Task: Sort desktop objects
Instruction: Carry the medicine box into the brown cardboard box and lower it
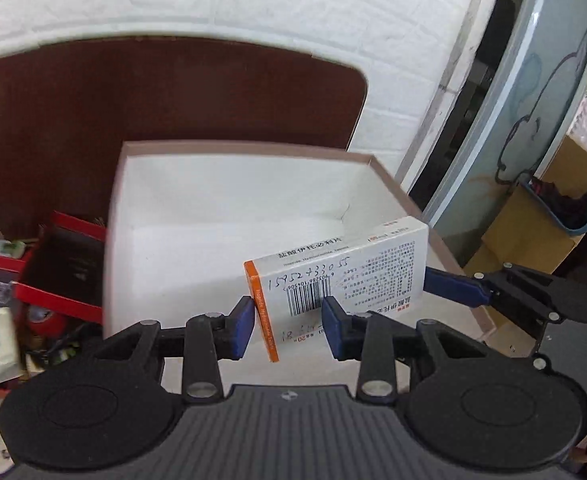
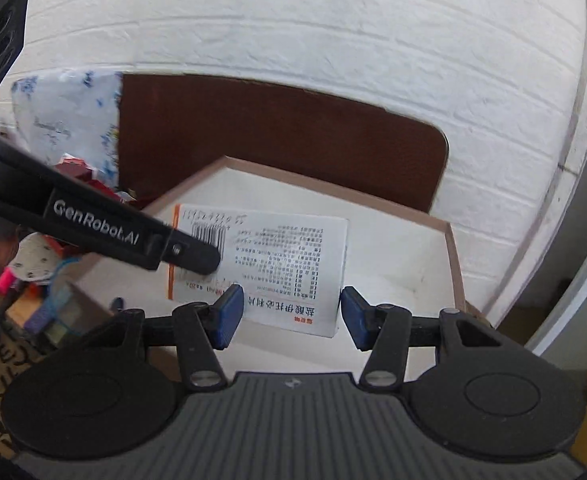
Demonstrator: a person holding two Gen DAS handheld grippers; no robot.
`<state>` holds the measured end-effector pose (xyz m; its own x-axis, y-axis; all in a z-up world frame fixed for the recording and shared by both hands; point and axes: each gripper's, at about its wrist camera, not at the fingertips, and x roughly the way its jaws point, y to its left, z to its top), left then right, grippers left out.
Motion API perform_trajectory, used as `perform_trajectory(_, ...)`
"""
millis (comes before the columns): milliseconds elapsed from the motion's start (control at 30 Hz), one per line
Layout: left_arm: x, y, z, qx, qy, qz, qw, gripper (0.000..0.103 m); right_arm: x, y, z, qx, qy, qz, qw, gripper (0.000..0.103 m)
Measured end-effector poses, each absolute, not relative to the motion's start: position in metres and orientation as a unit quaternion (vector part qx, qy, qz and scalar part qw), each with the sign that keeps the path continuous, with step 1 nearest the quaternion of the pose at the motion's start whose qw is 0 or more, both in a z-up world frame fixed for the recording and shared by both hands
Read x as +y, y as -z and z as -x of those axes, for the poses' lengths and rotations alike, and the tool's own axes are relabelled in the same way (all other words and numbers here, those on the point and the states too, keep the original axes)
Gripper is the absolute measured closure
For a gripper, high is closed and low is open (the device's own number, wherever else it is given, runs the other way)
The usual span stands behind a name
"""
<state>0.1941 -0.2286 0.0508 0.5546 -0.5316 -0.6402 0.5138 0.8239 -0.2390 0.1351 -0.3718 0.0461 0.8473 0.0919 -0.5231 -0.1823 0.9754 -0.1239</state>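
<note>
A white medicine box (image 1: 333,276) with an orange end, a barcode and handwriting hangs over a large open white carton (image 1: 221,208). My left gripper (image 1: 287,326) has its blue pads on both sides of the box's orange end and grips it. In the right wrist view the medicine box (image 2: 277,264) lies flat over the carton (image 2: 405,248). My right gripper (image 2: 291,318) straddles the box's white end with gaps at both pads. The right gripper's fingers (image 1: 457,284) show beside the box in the left wrist view. The left gripper's finger (image 2: 197,254) crosses the barcode.
A brown board (image 1: 165,92) stands behind the carton against a white brick wall. A red-edged box (image 1: 59,268), red tape (image 1: 47,322) and clutter lie to the left. A floral pouch (image 2: 69,120) and small items (image 2: 37,280) sit left. A blue tray (image 1: 573,208) and cardboard lie at the right.
</note>
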Motion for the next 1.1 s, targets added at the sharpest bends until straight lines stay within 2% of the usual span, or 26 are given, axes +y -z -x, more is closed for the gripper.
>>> perform_trajectory(200,-0.254,-0.023,-0.237,0.419,0.285,0.012,0.862,0.064,-0.386,-0.027,-0.175,0.312,-0.061,0.078,0.945,0.05)
perform_trajectory(467,-0.276,-0.008,-0.268,0.447,0.282,0.009,0.849,0.064,-0.405,-0.007,-0.22,0.362,-0.045,0.045,0.93,0.05)
perform_trajectory(500,-0.276,-0.007,-0.27,0.454,0.285,0.016,0.844,0.061,-0.406,-0.005,-0.224,0.375,-0.037,0.039,0.925,0.05)
perform_trajectory(567,-0.28,-0.009,-0.274,0.456,0.295,0.023,0.839,0.047,-0.409,-0.003,-0.231,0.396,-0.026,0.027,0.918,0.049)
perform_trajectory(633,-0.278,-0.011,-0.27,0.45,0.296,0.031,0.842,0.033,-0.412,-0.003,-0.229,0.391,-0.016,0.018,0.92,0.044)
perform_trajectory(667,-0.277,-0.013,-0.269,0.449,0.291,0.033,0.844,0.031,-0.413,-0.004,-0.228,0.385,-0.006,0.018,0.923,0.037)
perform_trajectory(700,-0.275,-0.014,-0.267,0.448,0.286,0.034,0.846,0.028,-0.415,-0.004,-0.226,0.38,-0.007,0.015,0.925,0.036)
perform_trajectory(933,-0.262,-0.022,-0.256,0.421,0.288,0.039,0.859,0.025,-0.409,-0.008,-0.217,0.36,-0.005,0.021,0.933,0.029)
perform_trajectory(1000,-0.257,-0.025,-0.253,0.416,0.29,0.042,0.861,0.024,-0.405,-0.012,-0.212,0.347,0.011,0.038,0.937,0.014)
perform_trajectory(1100,-0.257,-0.03,-0.25,0.414,0.292,0.046,0.861,0.024,-0.405,-0.017,-0.208,0.34,0.009,0.042,0.94,0.013)
